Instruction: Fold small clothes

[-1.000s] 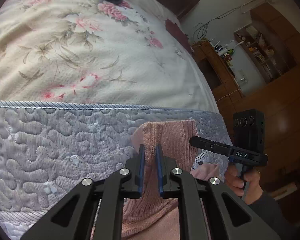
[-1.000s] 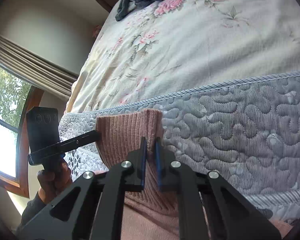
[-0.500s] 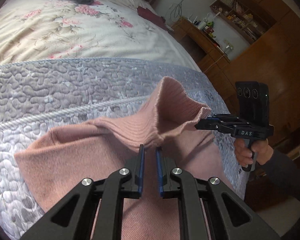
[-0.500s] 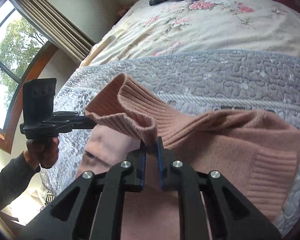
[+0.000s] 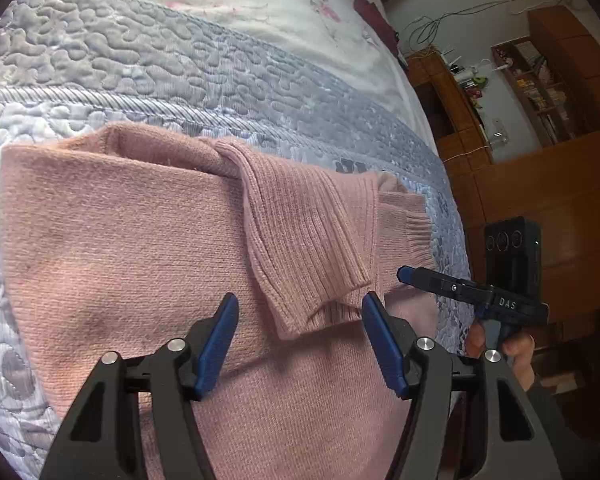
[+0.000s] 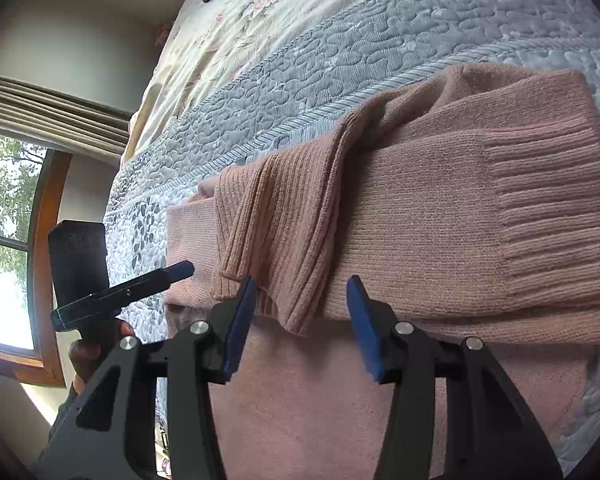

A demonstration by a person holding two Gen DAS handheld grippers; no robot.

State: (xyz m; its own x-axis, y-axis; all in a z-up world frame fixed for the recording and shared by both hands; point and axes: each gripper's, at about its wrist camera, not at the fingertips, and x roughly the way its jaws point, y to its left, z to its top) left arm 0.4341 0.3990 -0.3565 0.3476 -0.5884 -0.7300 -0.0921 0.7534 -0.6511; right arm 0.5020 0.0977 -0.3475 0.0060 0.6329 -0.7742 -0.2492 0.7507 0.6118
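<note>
I see one pink knit sweater (image 5: 120, 248) lying flat on the grey quilted bedspread (image 5: 148, 76), near the edge of the bed. It is partly folded: the ribbed hem band (image 5: 300, 240) lies doubled back over the plain-knit body, with its loose corner pointing toward me. From the right wrist view, a sleeve (image 6: 480, 216) lies across the top of the sweater, and its ribbed cuff (image 6: 556, 208) rests at the far right side. The folded far edge sits just beside the corded seam of the bedspread. The fabric looks soft and slightly rumpled around the ribbed band.
</note>
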